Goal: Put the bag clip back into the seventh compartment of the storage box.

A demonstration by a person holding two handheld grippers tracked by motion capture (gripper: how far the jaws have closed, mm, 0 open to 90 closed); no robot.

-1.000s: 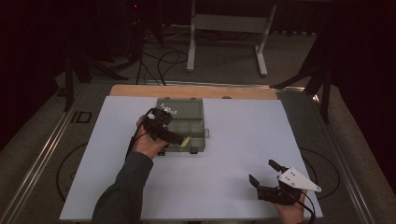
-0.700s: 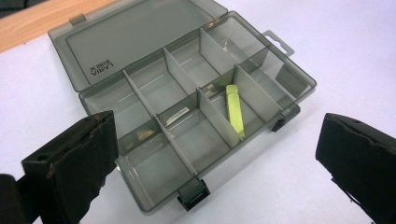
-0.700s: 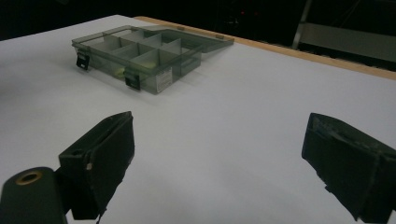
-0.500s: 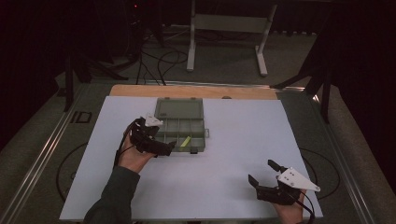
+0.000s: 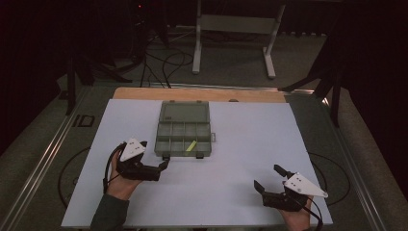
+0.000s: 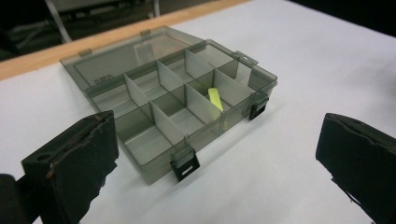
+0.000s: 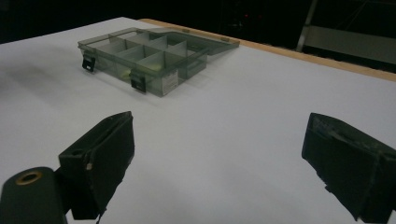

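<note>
Left hand-held gripper jaws apart, near open compartment box; yellow-green piece inside. Right hand-held gripper jaws apart, over white surface.

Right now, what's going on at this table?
A person holds a two-jaw gripper in each hand over a white table. An open compartment box lies on it, with a small yellow piece in one compartment. The left gripper sits just short of the box, jaws open and empty; the right gripper rests apart near the table's front, also open.
</note>
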